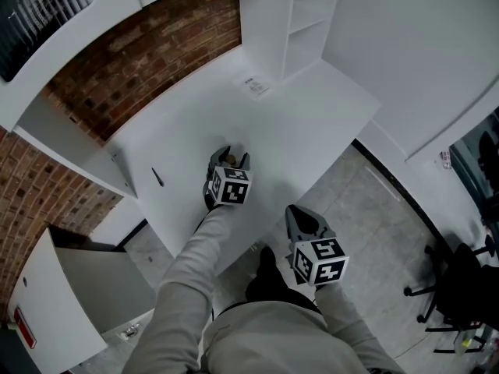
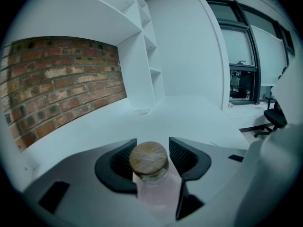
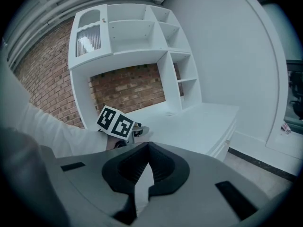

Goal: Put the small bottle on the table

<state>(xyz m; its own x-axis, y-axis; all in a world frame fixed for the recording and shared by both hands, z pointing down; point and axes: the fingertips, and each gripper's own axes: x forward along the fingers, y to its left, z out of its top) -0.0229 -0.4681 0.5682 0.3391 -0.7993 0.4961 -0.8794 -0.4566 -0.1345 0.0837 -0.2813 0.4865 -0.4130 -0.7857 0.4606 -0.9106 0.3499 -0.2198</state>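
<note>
One small bottle (image 2: 149,164) sits btwn the jaws of your left gripper (image 2: 152,144), jaws spread, not squeezing. It's upright on the surface (image 2: 189,112), cork up, long axis vertical. Right gripper (image 3: 146,148): jaws together, empty.

The person is wearing long, pale grey sleeves (image 1: 184,283). The left gripper (image 1: 231,157) and right gripper (image 1: 294,213) are showing grey moulded bodies with black ribbed pads (image 2: 185,156) — each is carrying a white cube (image 1: 228,186) bearing black square markers on its faces.
</note>
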